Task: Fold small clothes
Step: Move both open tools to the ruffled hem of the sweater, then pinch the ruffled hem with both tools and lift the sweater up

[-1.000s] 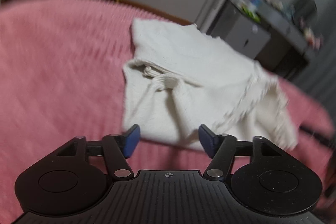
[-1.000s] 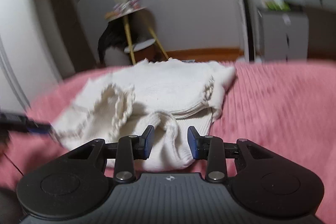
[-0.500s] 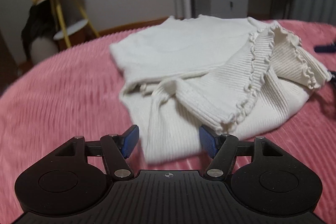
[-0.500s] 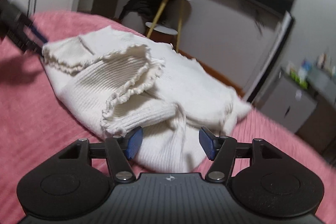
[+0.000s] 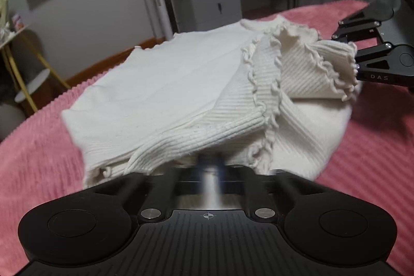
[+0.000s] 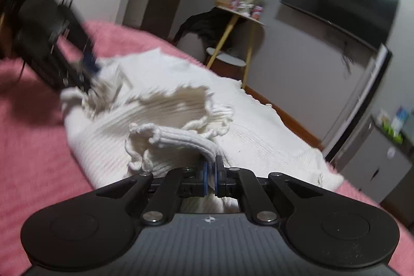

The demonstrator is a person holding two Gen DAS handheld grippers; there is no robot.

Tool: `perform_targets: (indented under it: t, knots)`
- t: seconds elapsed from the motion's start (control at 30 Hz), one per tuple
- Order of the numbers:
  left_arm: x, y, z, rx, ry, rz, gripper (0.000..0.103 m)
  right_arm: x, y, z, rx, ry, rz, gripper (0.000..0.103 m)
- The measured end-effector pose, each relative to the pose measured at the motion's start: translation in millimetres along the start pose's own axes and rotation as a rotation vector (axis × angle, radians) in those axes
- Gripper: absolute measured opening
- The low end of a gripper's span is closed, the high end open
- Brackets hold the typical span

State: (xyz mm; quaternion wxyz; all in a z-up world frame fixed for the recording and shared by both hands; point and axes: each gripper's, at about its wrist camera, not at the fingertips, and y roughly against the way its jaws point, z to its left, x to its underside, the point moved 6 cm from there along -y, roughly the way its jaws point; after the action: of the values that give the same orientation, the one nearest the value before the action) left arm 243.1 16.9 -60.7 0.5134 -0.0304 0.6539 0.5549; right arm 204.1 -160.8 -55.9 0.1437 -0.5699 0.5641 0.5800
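The cream ribbed top lies rumpled on the pink bedspread, part folded; the left gripper has just clamped its blurred jaws on the near ribbed edge, and the right gripper has just pinched a frilled fold between its blue pads; the grasping step looks complete; next, I judge, both hands should lift together and carry the cloth across evenly, keeping it taut
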Motion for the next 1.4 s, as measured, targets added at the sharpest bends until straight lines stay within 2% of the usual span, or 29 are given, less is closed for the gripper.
perform_targets:
  t: [0.07, 0.23, 0.33, 0.43, 0.53, 0.6, 0.7, 0.73, 0.77, 0.83, 0.93, 1.03, 1.07, 1.1, 1.13, 1.2, 1.23, 1.3, 1.4]
  knots:
    - [-4, 0, 4, -0.022, 0.033, -0.039, 0.003, -4, 2, -12, 0.006, -0.094, -0.021, 0.004]
    - [-20, 11, 40, -0.061, 0.276, -0.147, 0.002, -7, 5, -60, 0.079, -0.390, -0.024, 0.004]
    - [-23, 12, 54, -0.121, 0.338, -0.155, 0.002, -1, -4, -88, 0.135, -0.598, 0.025, 0.004]
    - [-22, 9, 64, -0.169, 0.379, -0.128, 0.003, 5, -15, -107, 0.204, -0.738, 0.088, 0.003]
    - [-18, 7, 68, -0.190, 0.396, -0.104, 0.017, 12, -22, -117, 0.177, -0.890, 0.089, 0.003]
    - [-17, 6, 70, -0.171, 0.406, -0.095, 0.048, 19, -20, -116, 0.146, -0.953, 0.063, 0.005]
    - [-18, 7, 68, -0.123, 0.410, -0.097, 0.064, 24, -24, -104, 0.072, -0.908, 0.062, 0.008]
    - [-20, 4, 67, -0.113, 0.402, -0.091, 0.066, 24, -25, -100, 0.053, -0.875, 0.059, 0.016]
    - [-22, 0, 67, -0.100, 0.392, -0.084, 0.067, 24, -26, -98, 0.043, -0.849, 0.060, 0.031]
    - [-28, -10, 65, -0.073, 0.372, -0.065, 0.067, 20, -27, -98, 0.038, -0.817, 0.052, 0.040]
    - [-34, -26, 64, -0.037, 0.385, -0.044, 0.059, 15, -29, -102, 0.056, -0.793, 0.036, 0.040]
    - [-39, -38, 61, 0.019, 0.409, -0.033, 0.040, 13, -39, -98, 0.016, -0.790, 0.047, 0.039]
    - [-41, -41, 58, 0.026, 0.394, -0.022, 0.029, 13, -44, -96, 0.001, -0.793, 0.059, 0.039]
    - [-41, -44, 56, 0.005, 0.366, -0.006, 0.019, 13, -48, -94, -0.012, -0.786, 0.064, 0.039]
    - [-41, -47, 55, -0.016, 0.343, 0.003, 0.015, 13, -53, -92, -0.009, -0.765, 0.072, 0.039]
    - [-40, -48, 55, -0.022, 0.344, 0.005, 0.010, 11, -53, -89, -0.001, -0.738, 0.066, 0.026]
    - [-39, -46, 57, -0.025, 0.364, -0.005, 0.009, 11, -53, -89, -0.004, -0.735, 0.059, 0.005]
    - [-40, -38, 64, -0.053, 0.419, -0.040, 0.008, 10, -52, -91, -0.002, -0.738, 0.042, 0.005]
    - [-55, -15, 79, -0.111, 0.477, -0.126, 0.008, 3, -42, -97, 0.057, -0.728, -0.009, 0.005]
